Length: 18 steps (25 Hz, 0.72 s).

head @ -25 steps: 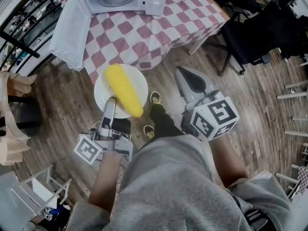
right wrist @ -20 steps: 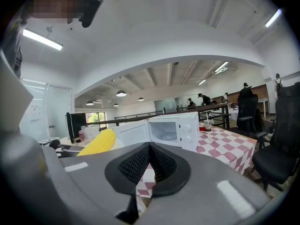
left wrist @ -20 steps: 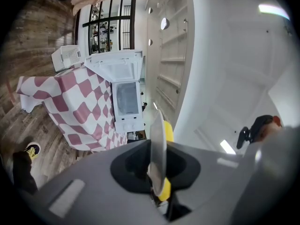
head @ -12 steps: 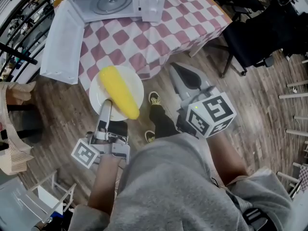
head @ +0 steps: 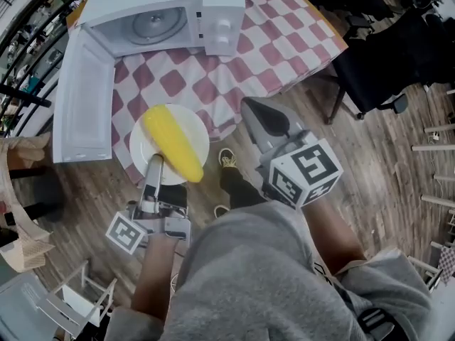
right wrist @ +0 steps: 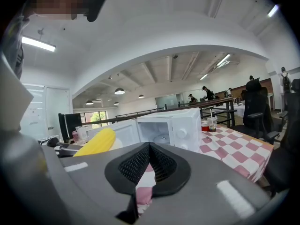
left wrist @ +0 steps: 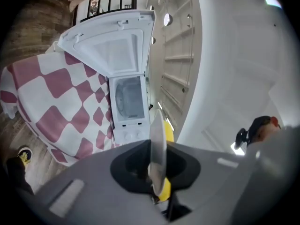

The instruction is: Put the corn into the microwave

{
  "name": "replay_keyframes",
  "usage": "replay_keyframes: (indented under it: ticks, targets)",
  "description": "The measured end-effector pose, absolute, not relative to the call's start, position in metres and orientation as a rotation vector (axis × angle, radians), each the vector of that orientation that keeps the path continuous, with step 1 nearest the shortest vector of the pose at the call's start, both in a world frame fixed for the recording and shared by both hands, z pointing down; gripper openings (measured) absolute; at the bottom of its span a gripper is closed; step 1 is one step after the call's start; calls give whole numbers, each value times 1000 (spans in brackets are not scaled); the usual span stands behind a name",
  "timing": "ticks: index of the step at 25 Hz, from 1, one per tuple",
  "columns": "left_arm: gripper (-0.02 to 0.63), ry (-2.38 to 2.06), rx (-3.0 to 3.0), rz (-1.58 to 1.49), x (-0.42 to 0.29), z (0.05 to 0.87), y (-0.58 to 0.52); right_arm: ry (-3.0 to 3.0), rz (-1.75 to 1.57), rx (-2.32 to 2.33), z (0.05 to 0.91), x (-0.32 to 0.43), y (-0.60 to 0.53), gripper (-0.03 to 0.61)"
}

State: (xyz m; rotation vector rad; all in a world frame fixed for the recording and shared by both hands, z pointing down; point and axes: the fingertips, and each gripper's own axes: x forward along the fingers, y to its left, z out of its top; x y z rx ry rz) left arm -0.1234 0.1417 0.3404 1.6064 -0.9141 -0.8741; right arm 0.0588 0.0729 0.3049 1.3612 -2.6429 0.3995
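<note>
A yellow corn cob [head: 173, 142] lies on a white plate [head: 196, 128], held over the table's near edge. My left gripper [head: 154, 165] is shut on the plate's near rim; in the left gripper view the plate [left wrist: 157, 139] stands edge-on between the jaws with the corn [left wrist: 164, 190] behind it. The white microwave [head: 170, 16] sits on the red-and-white checked tablecloth [head: 270, 48], its door [head: 82, 98] swung wide open and its cavity empty. My right gripper [head: 249, 108] is shut and holds nothing, to the right of the plate. The right gripper view shows the corn [right wrist: 96, 143] left of the microwave [right wrist: 171, 128].
A black office chair [head: 384, 69] stands right of the table. Cups [right wrist: 209, 124] sit on the table beyond the microwave. The person's shoes [head: 229, 160] are on the wooden floor under the plate. A white chair [head: 67, 300] is at the lower left.
Both grippers and the plate with the corn have moved toward the table and the microwave. The plate now overlaps the table's edge. The left grip is unchanged.
</note>
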Motion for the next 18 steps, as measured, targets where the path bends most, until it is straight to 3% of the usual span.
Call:
replay_keyframes:
  ticks: [18]
  targets:
    - [32,-1008,1570,-934,-139,343,46,-2674,404,1226,317,40,-30,-2]
